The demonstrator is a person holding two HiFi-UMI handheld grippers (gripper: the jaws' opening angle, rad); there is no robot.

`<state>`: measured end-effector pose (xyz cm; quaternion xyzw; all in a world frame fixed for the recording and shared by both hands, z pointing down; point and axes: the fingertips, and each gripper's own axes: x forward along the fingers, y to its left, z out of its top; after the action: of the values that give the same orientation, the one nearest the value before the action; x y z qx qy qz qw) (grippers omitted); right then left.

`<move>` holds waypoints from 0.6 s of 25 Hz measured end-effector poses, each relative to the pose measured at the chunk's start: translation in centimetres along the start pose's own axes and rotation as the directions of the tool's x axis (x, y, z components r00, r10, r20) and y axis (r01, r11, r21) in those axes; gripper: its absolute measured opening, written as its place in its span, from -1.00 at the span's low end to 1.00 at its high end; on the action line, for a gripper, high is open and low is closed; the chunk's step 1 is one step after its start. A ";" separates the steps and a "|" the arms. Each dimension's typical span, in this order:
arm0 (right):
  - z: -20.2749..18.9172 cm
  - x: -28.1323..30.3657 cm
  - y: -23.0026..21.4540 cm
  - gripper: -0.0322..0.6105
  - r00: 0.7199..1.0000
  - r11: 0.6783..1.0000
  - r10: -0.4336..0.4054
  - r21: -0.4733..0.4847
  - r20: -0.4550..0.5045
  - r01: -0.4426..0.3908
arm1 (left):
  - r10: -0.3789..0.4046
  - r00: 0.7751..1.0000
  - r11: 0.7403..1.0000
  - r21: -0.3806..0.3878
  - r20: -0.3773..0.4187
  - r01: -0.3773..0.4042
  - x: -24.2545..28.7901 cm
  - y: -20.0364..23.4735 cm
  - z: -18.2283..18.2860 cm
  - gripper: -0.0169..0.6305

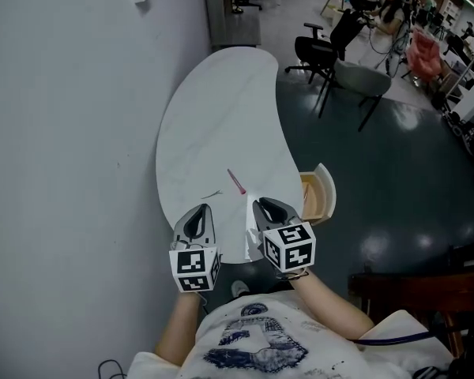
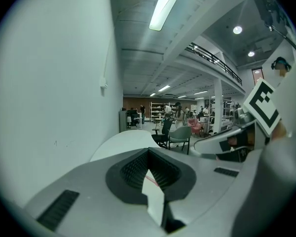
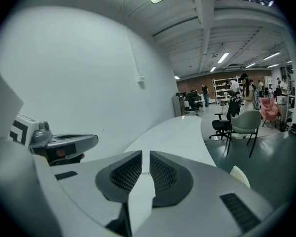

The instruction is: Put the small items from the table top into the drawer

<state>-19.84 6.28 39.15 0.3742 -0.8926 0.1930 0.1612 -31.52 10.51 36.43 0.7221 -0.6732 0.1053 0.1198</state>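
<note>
A pink pen [image 1: 235, 181] lies on the white curved table [image 1: 221, 109], just beyond both grippers; it also shows through the left jaws [image 2: 150, 180]. A thin dark item [image 1: 212, 194] lies left of it. Near the table's front edge a white sheet-like piece [image 1: 250, 229] sits between the grippers. The wooden drawer [image 1: 317, 196] stands open at the table's right side. My left gripper [image 1: 205, 208] hovers over the near edge, tips together, empty. My right gripper [image 1: 260, 204] is beside it, jaws a narrow slit apart [image 3: 142, 157], nothing between them.
A pale wall [image 1: 63, 133] runs close along the table's left. Black office chairs [image 1: 320, 54] and a grey chair [image 1: 363, 81] stand on the dark floor beyond the table. Dark furniture [image 1: 415, 287] is at the lower right.
</note>
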 end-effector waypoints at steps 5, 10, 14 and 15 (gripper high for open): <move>-0.4 0.1 1.0 -0.71 1.000 0.999 -0.031 -0.008 0.003 0.032 | -0.024 1.000 1.000 0.000 0.001 0.024 -0.6 0.8 -0.6 -0.88; -0.9 0.3 1.9 -0.71 0.998 0.999 -0.054 -0.005 -0.012 0.054 | -0.036 0.999 0.999 0.013 -0.007 0.036 -1.4 1.7 -1.2 -0.88; -1.5 1.0 2.4 -0.70 0.998 0.999 -0.052 -0.016 -0.026 0.052 | -0.039 0.999 0.999 -0.004 -0.017 0.039 -1.2 2.3 -2.2 -0.88; -1.6 1.2 2.4 -0.71 0.998 0.998 -0.052 -0.020 -0.029 0.051 | -0.040 0.999 0.999 -0.007 -0.019 0.040 -1.0 2.3 -2.3 -0.88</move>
<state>-22.21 7.86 40.48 0.3927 -0.8820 0.1858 0.1827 -33.91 12.07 38.37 0.7339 -0.6578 0.1078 0.1307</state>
